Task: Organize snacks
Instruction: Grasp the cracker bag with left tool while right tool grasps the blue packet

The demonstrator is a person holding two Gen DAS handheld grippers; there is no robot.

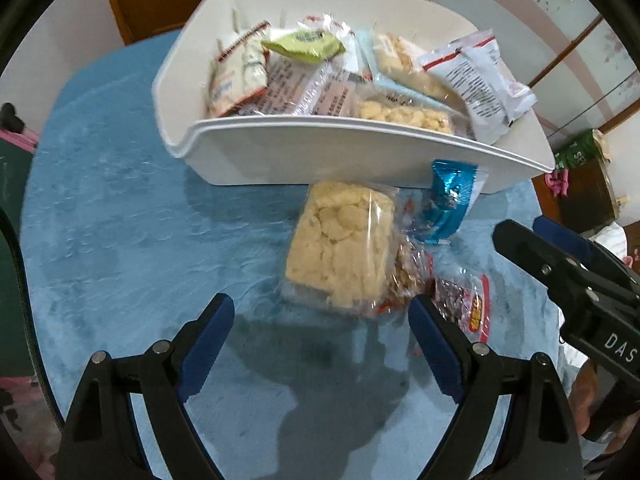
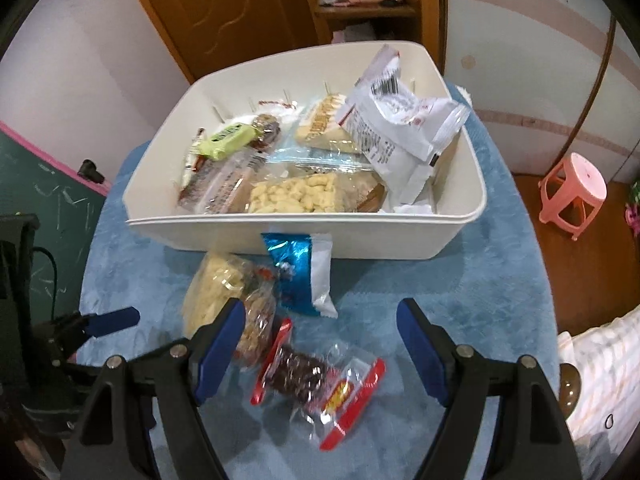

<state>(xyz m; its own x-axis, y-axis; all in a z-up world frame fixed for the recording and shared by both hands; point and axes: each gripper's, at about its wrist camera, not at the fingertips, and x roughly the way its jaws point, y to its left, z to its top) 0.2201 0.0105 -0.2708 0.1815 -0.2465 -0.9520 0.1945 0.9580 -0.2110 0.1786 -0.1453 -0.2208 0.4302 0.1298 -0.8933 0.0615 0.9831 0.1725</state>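
On the counter's blue plush cover [image 2: 460,280], toward its far edge, sits a white rectangular plastic bin [image 2: 304,236] already heaped with wrapped snacks: a large white crinkled packet [image 2: 396,136] leaning at its right end, a pale green packet [image 2: 228,140] at the left, and a clear pack of pale puffed pieces [image 2: 292,196] against the near wall. Four snacks lie outside it, just in front of that near wall. A shiny blue and white foil packet [image 2: 304,276] touches the bin. Beside it lies a clear-wrapped block of cream puffed snack [image 1: 340,244], partly covering a clear bag of brown nutty pieces [image 2: 256,328]. Nearest the front edge is a clear bag with red ends and dark filling [image 2: 316,376].

The left tongs [image 1: 322,308] hover spread wide, empty, just short of the cream block. The right tongs [image 2: 320,312] also stand wide apart and empty, above the red-ended bag.
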